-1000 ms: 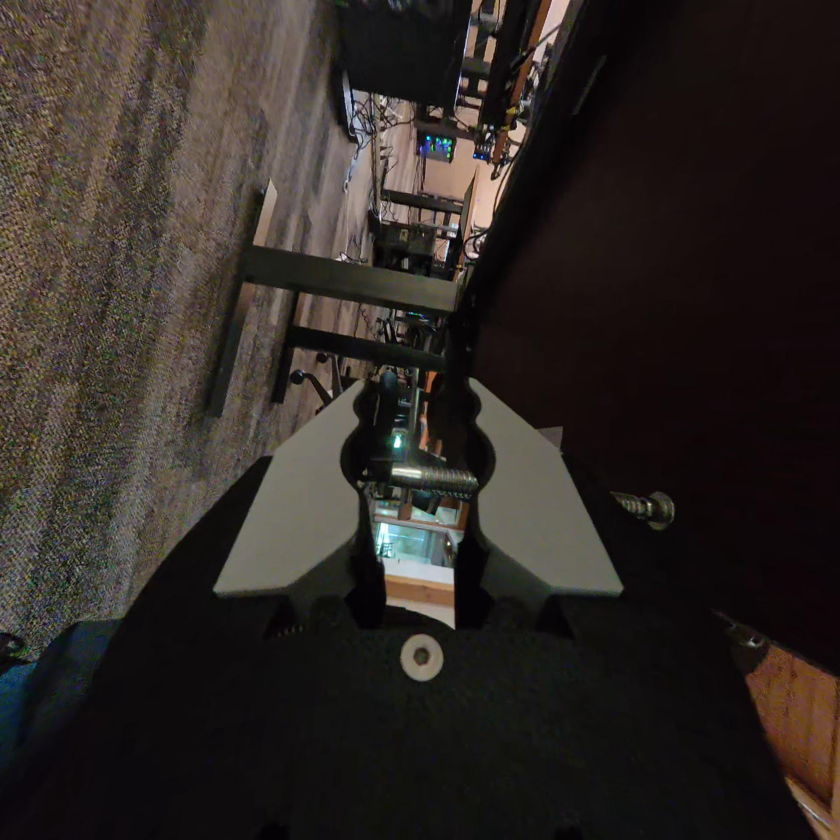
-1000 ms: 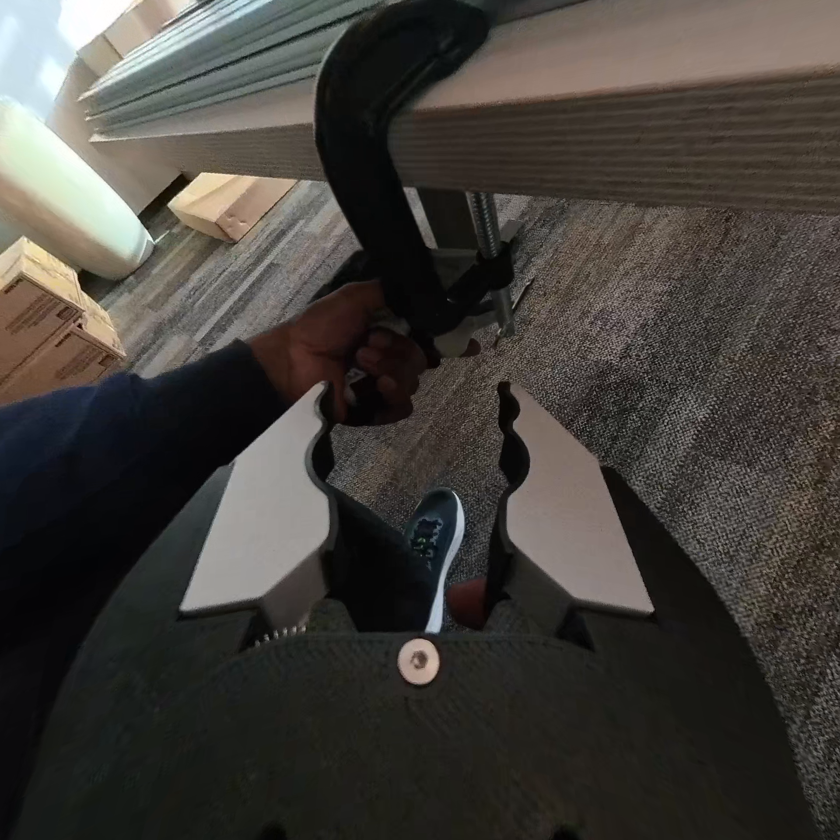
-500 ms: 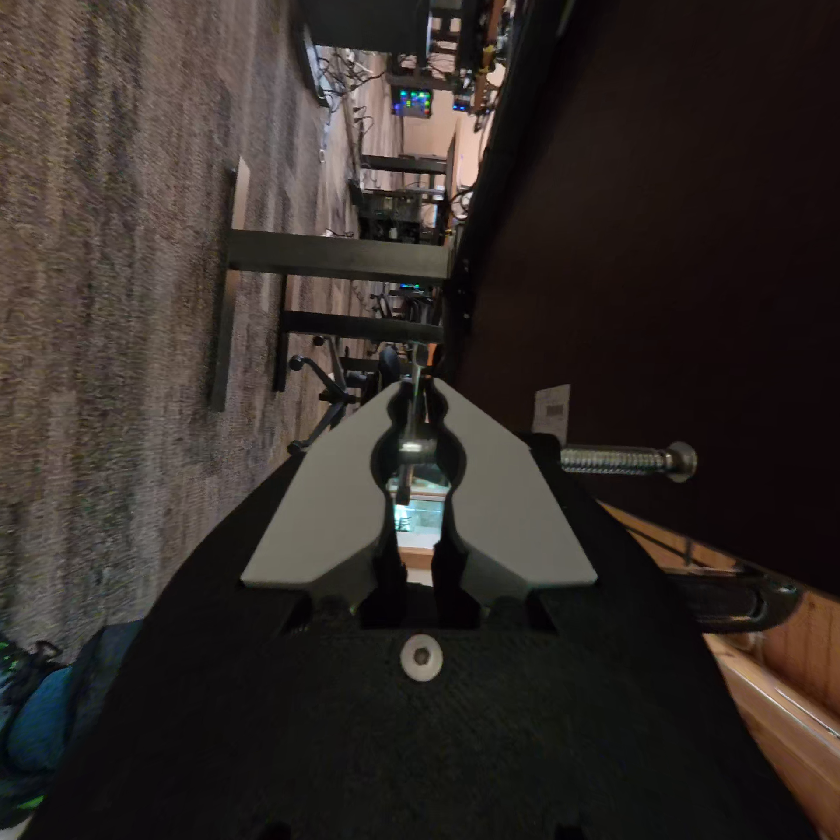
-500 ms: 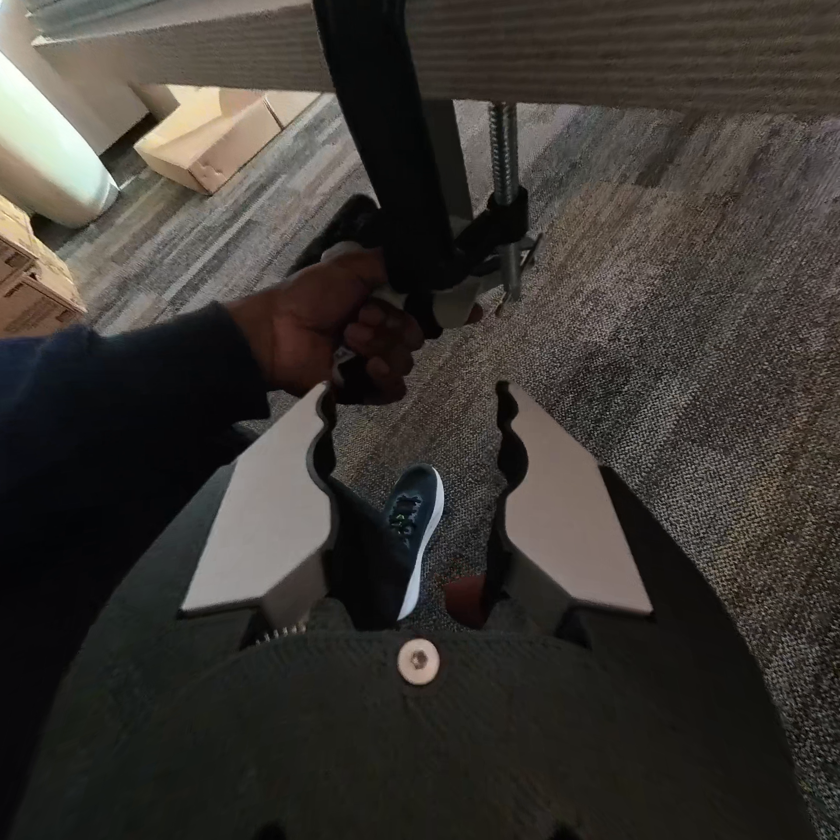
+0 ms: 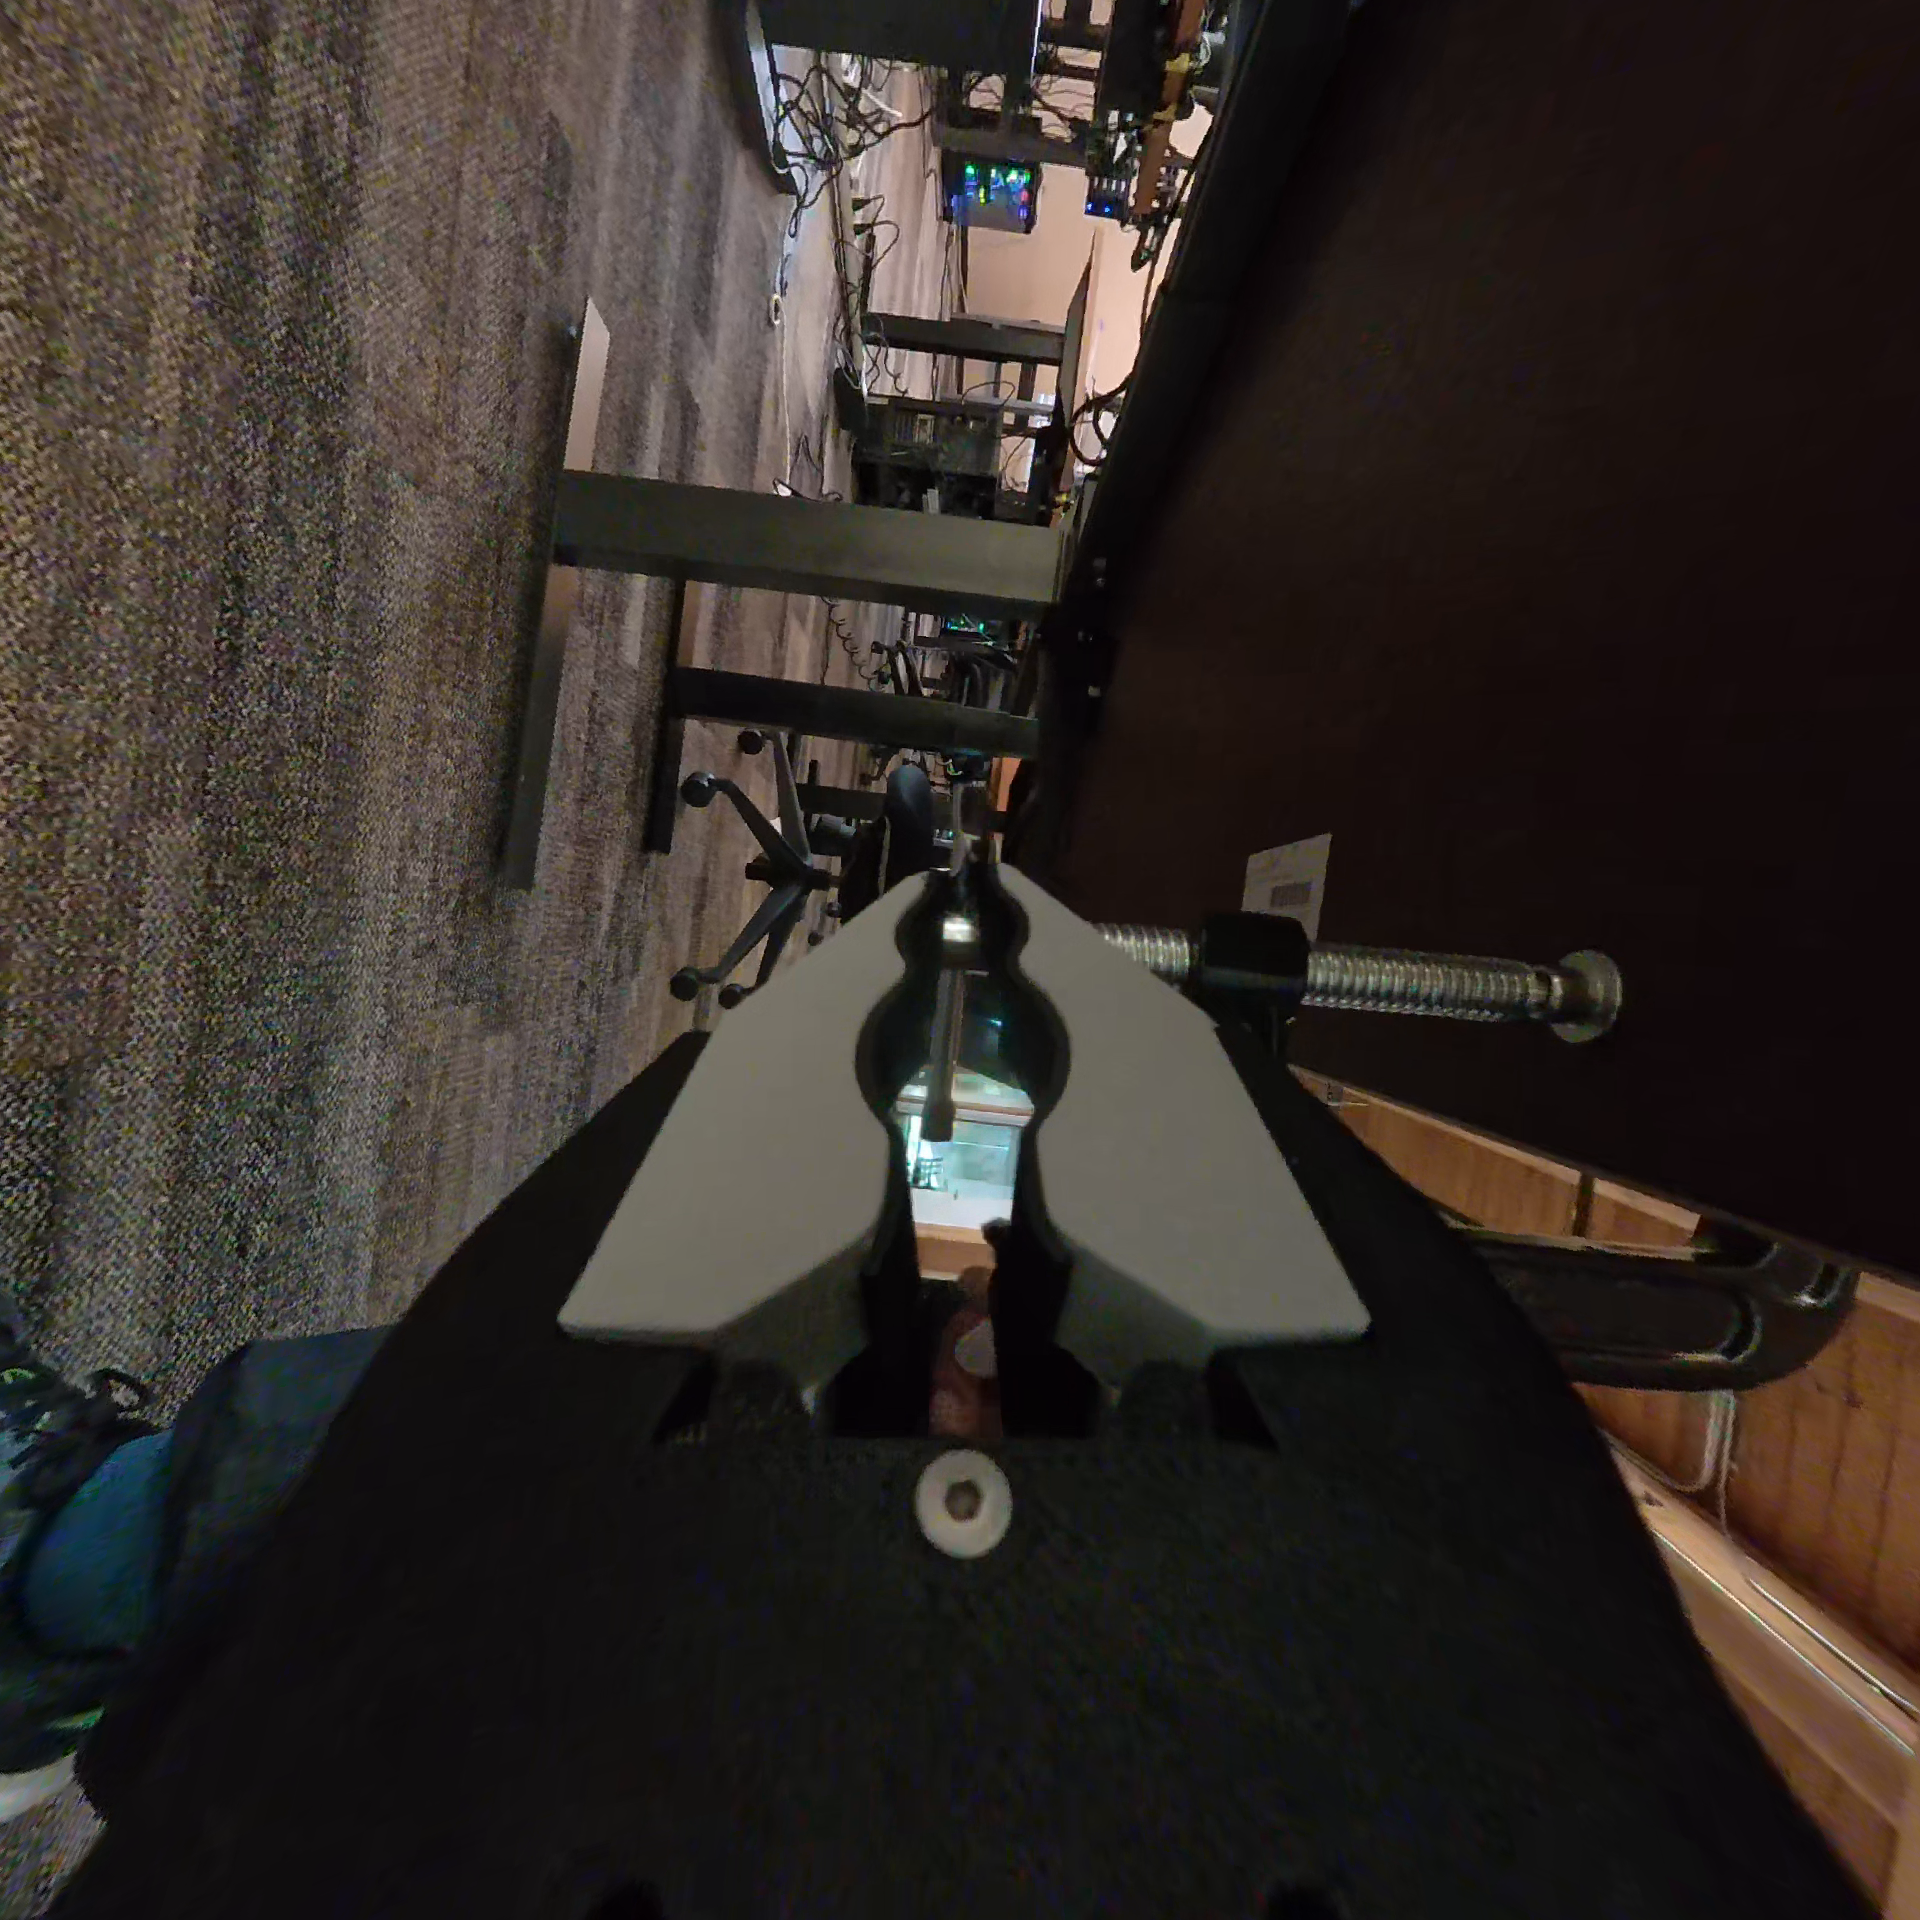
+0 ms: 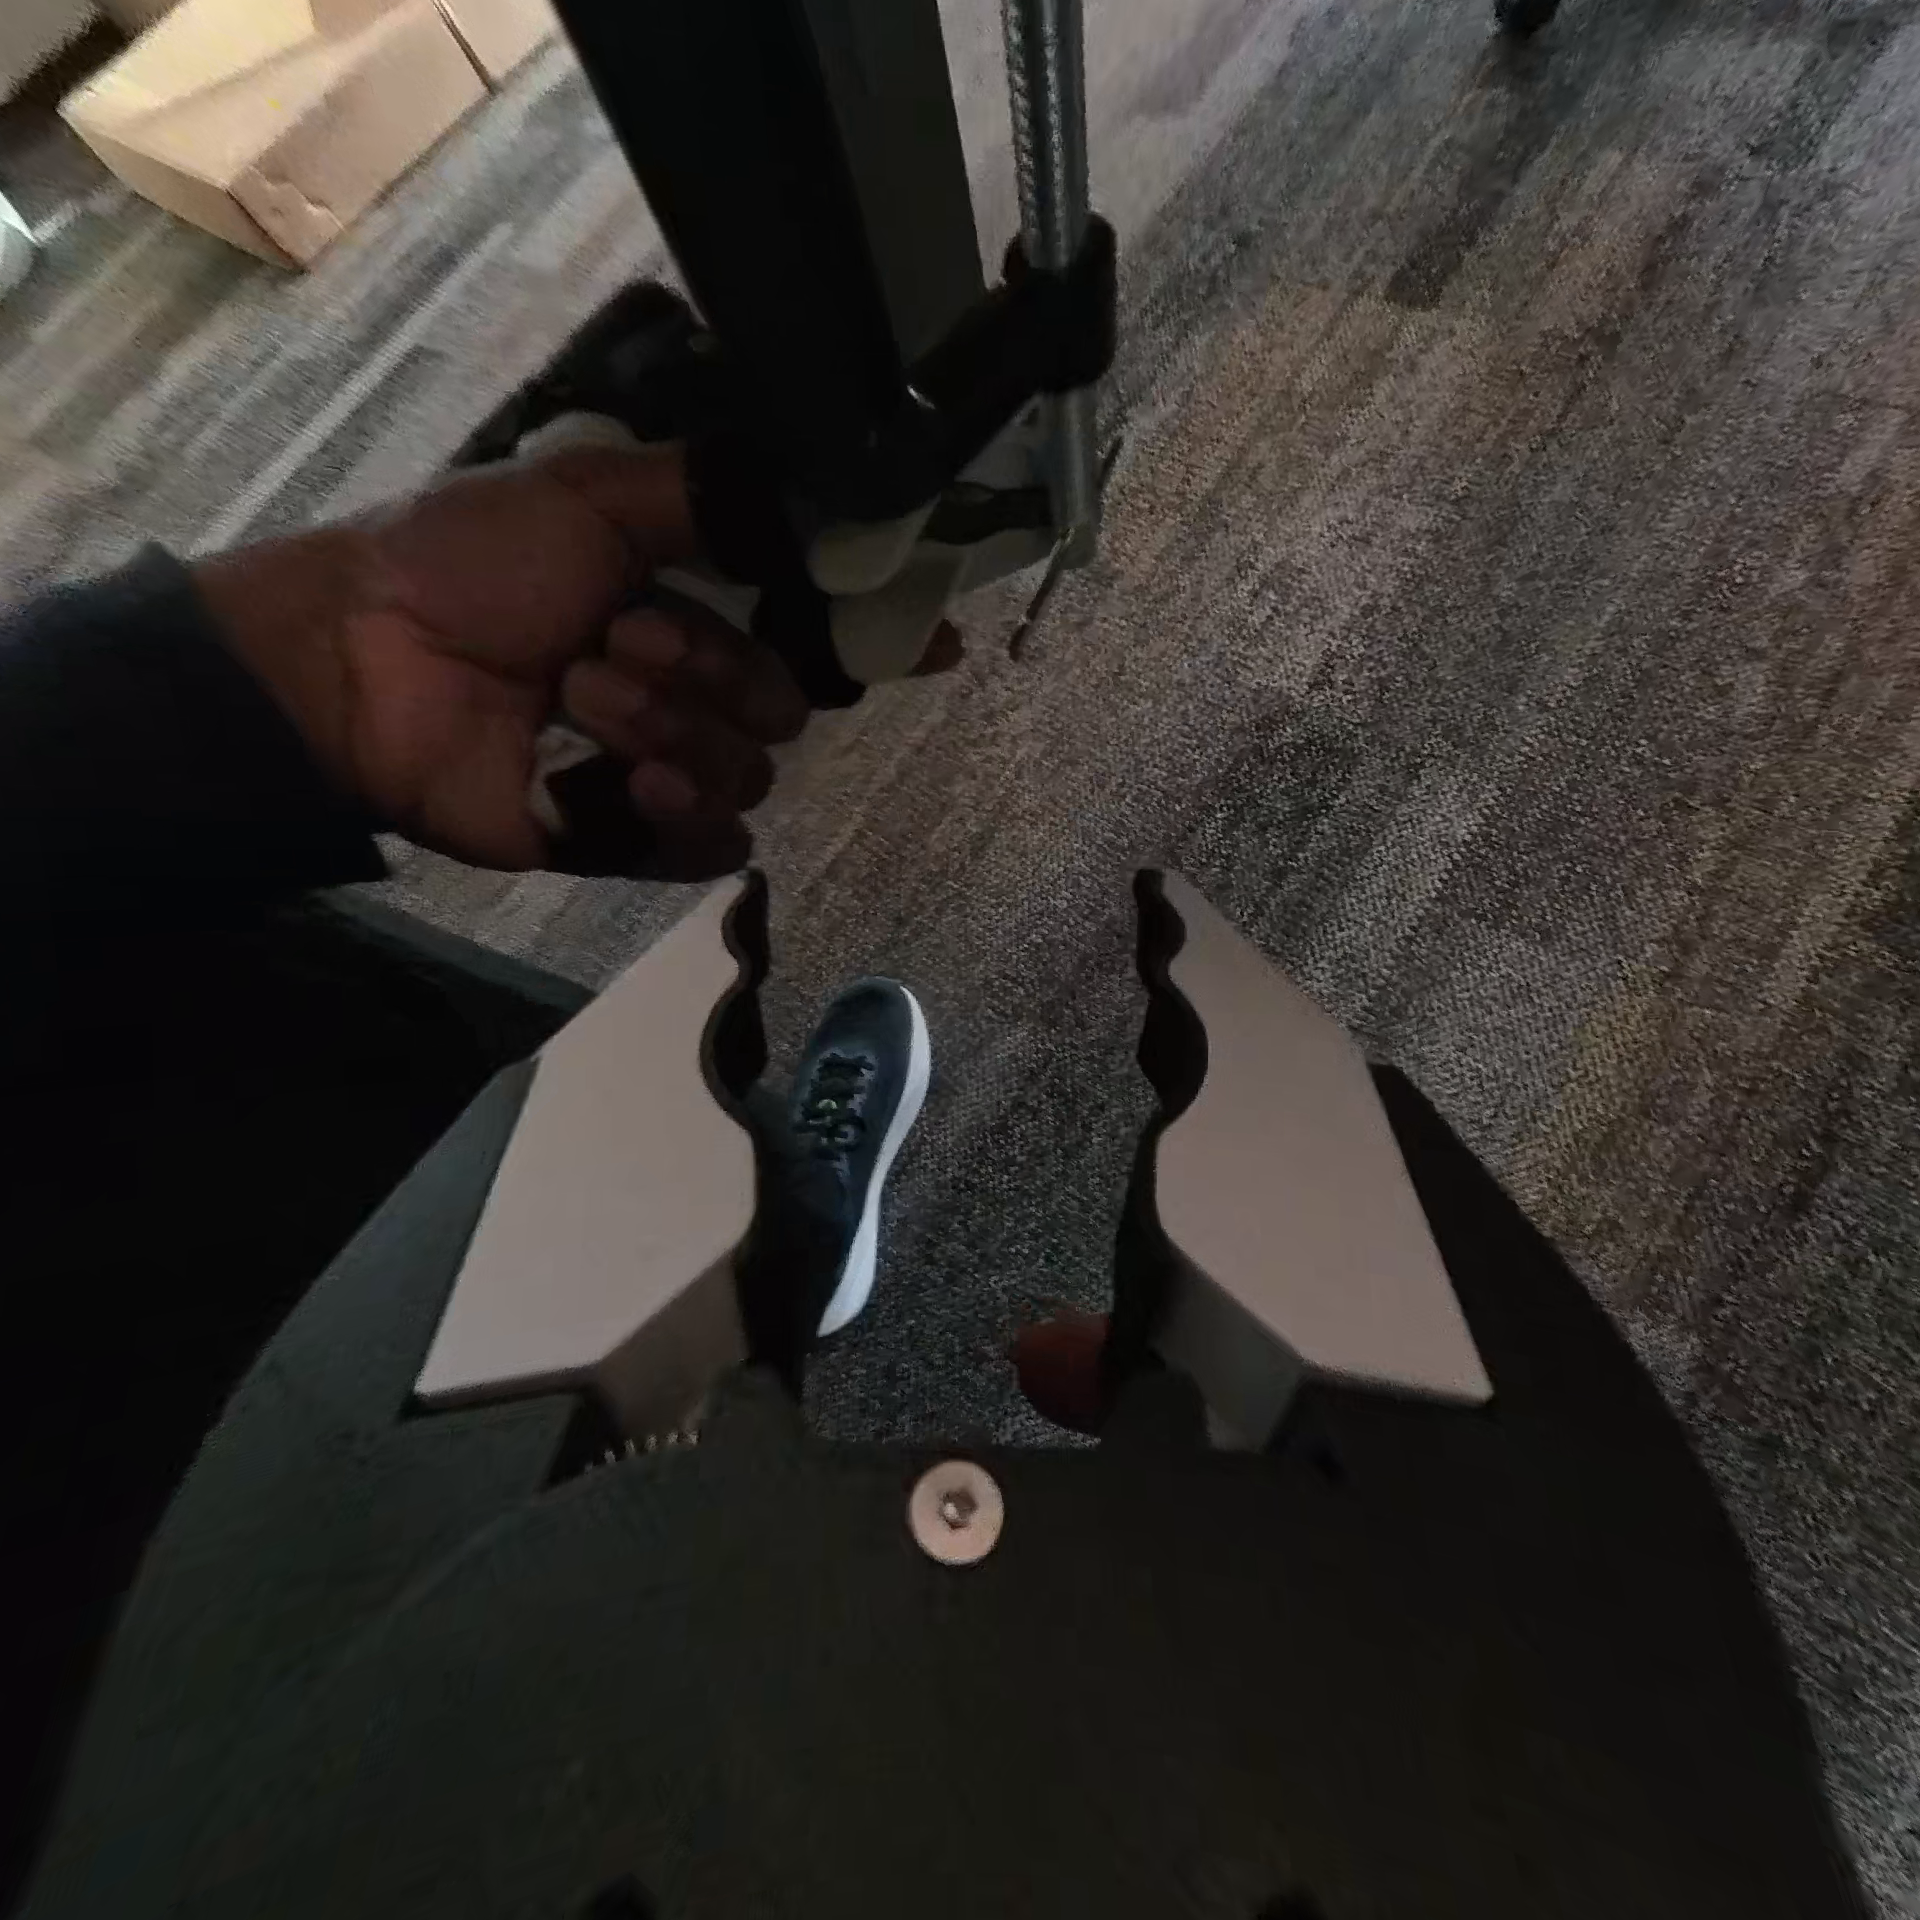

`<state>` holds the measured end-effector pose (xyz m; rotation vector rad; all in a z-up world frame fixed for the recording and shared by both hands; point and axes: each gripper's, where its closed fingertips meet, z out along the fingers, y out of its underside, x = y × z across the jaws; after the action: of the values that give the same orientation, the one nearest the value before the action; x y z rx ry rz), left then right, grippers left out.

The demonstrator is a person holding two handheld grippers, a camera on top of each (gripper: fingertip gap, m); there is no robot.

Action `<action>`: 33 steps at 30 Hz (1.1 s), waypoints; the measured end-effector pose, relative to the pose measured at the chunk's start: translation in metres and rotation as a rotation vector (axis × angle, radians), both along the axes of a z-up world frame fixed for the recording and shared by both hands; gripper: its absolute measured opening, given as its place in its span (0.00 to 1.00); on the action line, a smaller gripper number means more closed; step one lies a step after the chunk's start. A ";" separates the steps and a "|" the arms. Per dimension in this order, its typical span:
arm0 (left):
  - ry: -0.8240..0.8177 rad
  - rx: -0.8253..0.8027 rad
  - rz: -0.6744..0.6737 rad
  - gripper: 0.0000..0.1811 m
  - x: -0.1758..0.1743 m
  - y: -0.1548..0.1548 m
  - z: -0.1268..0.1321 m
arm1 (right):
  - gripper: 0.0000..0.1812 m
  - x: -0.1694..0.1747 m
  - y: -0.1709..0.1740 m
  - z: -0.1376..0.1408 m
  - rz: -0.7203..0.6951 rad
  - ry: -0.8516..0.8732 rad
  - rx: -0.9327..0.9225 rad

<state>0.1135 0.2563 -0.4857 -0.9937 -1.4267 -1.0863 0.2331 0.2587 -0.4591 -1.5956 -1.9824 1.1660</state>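
Note:
My left gripper [image 5: 961, 883] is shut on the thin metal handle bar [image 5: 940, 1039] of a black C-clamp. The clamp's threaded screw [image 5: 1403, 982] runs to the right, and its pad end touches or nearly touches the dark underside of the table [image 5: 1558, 520]. The clamp's frame [image 5: 1662, 1320] curves round the table edge. In the right wrist view the clamp frame [image 6: 769, 208] and screw [image 6: 1049, 104] hang down, with a hand [image 6: 468, 675] holding the left gripper [image 6: 904, 551] at their base. My right gripper [image 6: 940, 894] is open and empty, just below that hand, over the carpet.
Grey carpet [image 6: 1455, 727] covers the floor. A dark shoe [image 6: 847, 1122] shows between the right fingers. A cardboard box [image 6: 270, 135] lies on the floor at the far left. Black table legs [image 5: 810, 540] and an office chair base [image 5: 769, 862] stand ahead of the left gripper.
My left gripper has closed from around the screw onto the handle bar, and the screw now shows longer at its right. The right gripper's view has dropped below the table edge, nearer the hand.

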 end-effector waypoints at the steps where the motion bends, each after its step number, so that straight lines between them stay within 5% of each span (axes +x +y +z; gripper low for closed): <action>1: -0.001 0.000 0.003 0.08 0.000 -0.001 0.000 | 0.40 -0.003 0.001 -0.004 -0.006 -0.004 0.014; 12: 0.030 -0.078 0.070 0.14 -0.009 -0.031 0.000 | 0.39 -0.055 0.003 -0.035 -0.028 0.042 0.135; 33: 0.076 -0.073 -0.018 0.15 -0.013 0.002 0.002 | 0.18 -0.085 0.019 -0.040 -0.036 0.105 0.272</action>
<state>0.1002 0.2581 -0.4839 -1.0905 -1.4062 -1.0044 0.1482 0.2773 -0.4989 -1.3979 -1.9408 0.9015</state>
